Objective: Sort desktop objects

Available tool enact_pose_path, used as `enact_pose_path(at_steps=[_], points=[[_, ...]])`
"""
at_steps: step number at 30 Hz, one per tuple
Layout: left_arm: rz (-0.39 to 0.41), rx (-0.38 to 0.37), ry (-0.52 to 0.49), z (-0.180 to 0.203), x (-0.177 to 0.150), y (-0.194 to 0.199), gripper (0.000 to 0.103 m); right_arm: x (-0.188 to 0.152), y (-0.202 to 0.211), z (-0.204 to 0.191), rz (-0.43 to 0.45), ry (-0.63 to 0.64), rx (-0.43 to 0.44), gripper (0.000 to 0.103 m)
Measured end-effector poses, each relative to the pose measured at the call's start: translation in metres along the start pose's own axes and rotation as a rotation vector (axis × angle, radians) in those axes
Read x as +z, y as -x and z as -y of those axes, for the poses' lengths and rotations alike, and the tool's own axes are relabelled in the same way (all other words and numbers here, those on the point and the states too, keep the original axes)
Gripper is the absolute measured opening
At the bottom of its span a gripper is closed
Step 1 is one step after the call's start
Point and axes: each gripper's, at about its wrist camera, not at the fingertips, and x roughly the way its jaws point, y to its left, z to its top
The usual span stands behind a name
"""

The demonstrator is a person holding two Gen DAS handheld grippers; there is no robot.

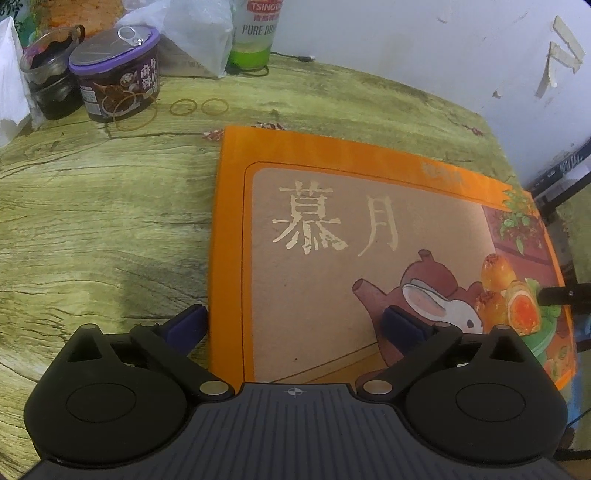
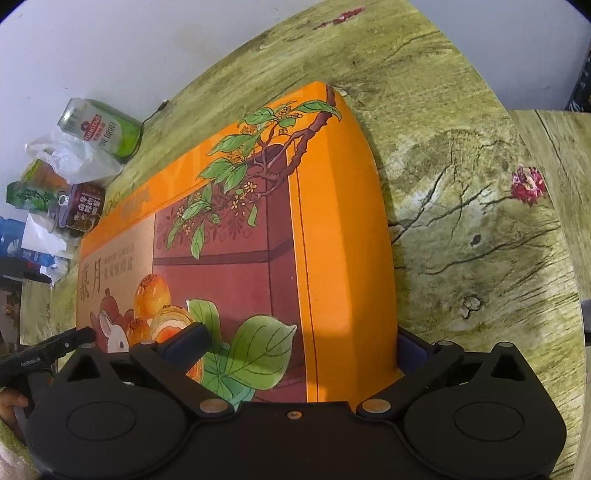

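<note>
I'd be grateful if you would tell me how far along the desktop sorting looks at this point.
Nothing looks sorted yet. In hand: both grippers straddle edges of the orange gift box, the left gripper at one side and the right gripper at the other, jaws open wide and not visibly clamped. Left to do: the purple-lidded tub, dark jar, green can, plastic bag and rubber bands sit clustered at the table's far edge.

We find the gift box (image 1: pixel 369 236) flat on the table (image 1: pixel 92 221), filling the frame's centre and right. At upper left stand a jar (image 1: pixel 46 85) and tub (image 1: pixel 116 74), touching; rubber bands (image 1: pixel 199 107) lie beside them, a can (image 1: pixel 255 33) behind.
</note>
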Motion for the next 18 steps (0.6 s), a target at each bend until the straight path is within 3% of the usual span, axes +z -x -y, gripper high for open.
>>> enact_pose_path(at_steps=[18], points=[[0.092, -0.019, -0.001, 0.0, -0.005, 0.011, 0.095, -0.002, 0.017, -0.003, 0.069, 0.033, -0.013, 0.099]])
